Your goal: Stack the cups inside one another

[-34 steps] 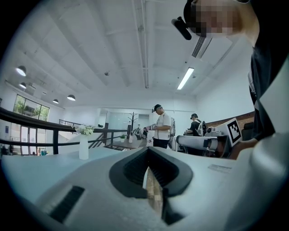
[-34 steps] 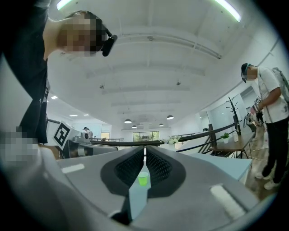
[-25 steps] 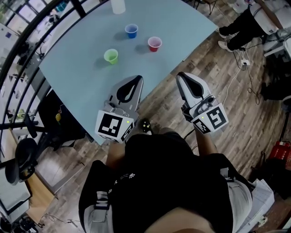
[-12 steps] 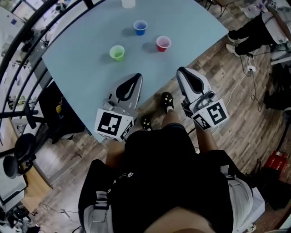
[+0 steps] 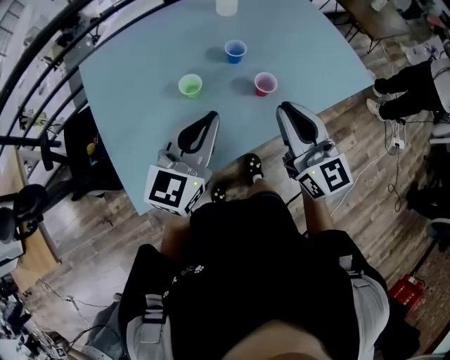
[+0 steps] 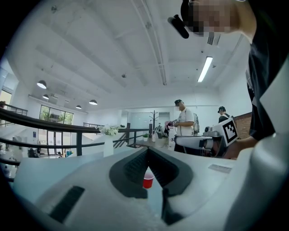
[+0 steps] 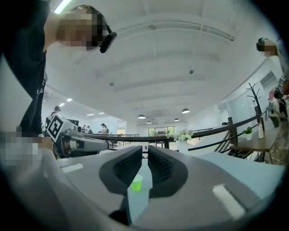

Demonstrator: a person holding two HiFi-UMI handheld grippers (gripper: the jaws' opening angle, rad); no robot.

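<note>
Three small cups stand apart on the light blue table (image 5: 133, 77): a green cup (image 5: 190, 86), a blue cup (image 5: 235, 50) farther back, and a red cup (image 5: 265, 84). My left gripper (image 5: 209, 114) hovers over the table's near edge, short of the green cup, with its tips together and nothing in it. Its own view frames the red cup (image 6: 148, 182) beyond the left gripper (image 6: 147, 151). My right gripper (image 5: 283, 107) is just off the table edge near the red cup. Its jaws are opening, a narrow slit shows between them and they hold nothing. The green cup (image 7: 136, 182) shows beyond the right gripper (image 7: 145, 151).
A white container (image 5: 226, 5) stands at the table's far edge. Dark railings (image 5: 42, 63) and a black chair (image 5: 28, 204) lie to the left. A seated person's legs (image 5: 411, 84) and cables are on the wooden floor at the right.
Both grippers have moved forward toward the table and now sit nearer the cups. The right gripper's tip has come close to the red cup. The cups have not moved on the table.
</note>
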